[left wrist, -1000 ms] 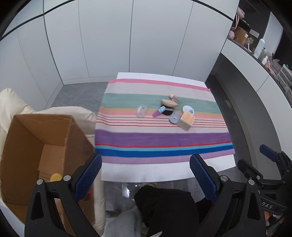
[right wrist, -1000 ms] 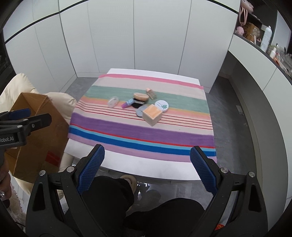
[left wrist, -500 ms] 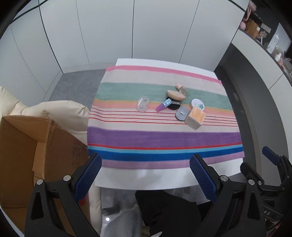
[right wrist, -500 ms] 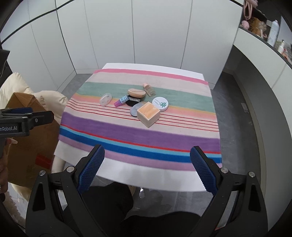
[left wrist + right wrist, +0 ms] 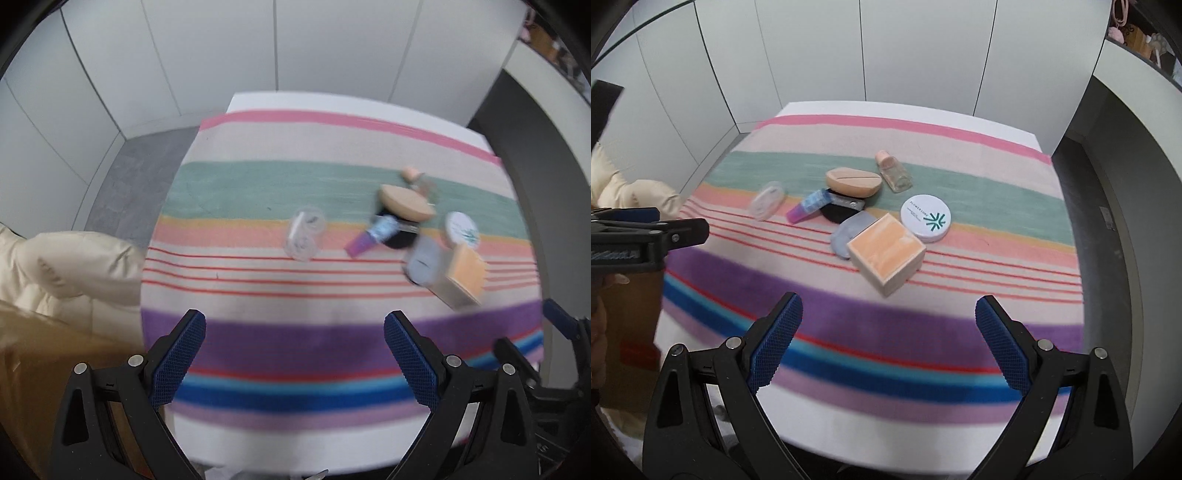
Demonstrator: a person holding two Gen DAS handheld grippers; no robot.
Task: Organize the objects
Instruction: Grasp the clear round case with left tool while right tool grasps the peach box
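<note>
A cluster of small cosmetics lies on a striped cloth [image 5: 923,317] on a white table: an orange-topped box [image 5: 886,254], a white round compact [image 5: 925,218], a tan sponge [image 5: 853,182], a small clear bottle [image 5: 894,171], a purple-and-blue tube [image 5: 809,205], a grey oval case [image 5: 849,232] and a clear lid [image 5: 766,199]. The same items show blurred in the left wrist view, the box [image 5: 461,277] at right and the clear lid [image 5: 304,232] mid-cloth. My left gripper [image 5: 293,358] and right gripper [image 5: 888,341] are open and empty over the near edge, short of the items.
A brown cardboard box [image 5: 631,314] stands on a cream cushion [image 5: 62,266] left of the table. White wall panels stand behind. A grey counter [image 5: 1137,155] runs along the right. The left gripper also shows at the left of the right wrist view [image 5: 646,236].
Both grippers have moved forward toward the table, so the cloth and the items look larger. The cardboard box has slid out to the left edge. Both jaws stay open.
</note>
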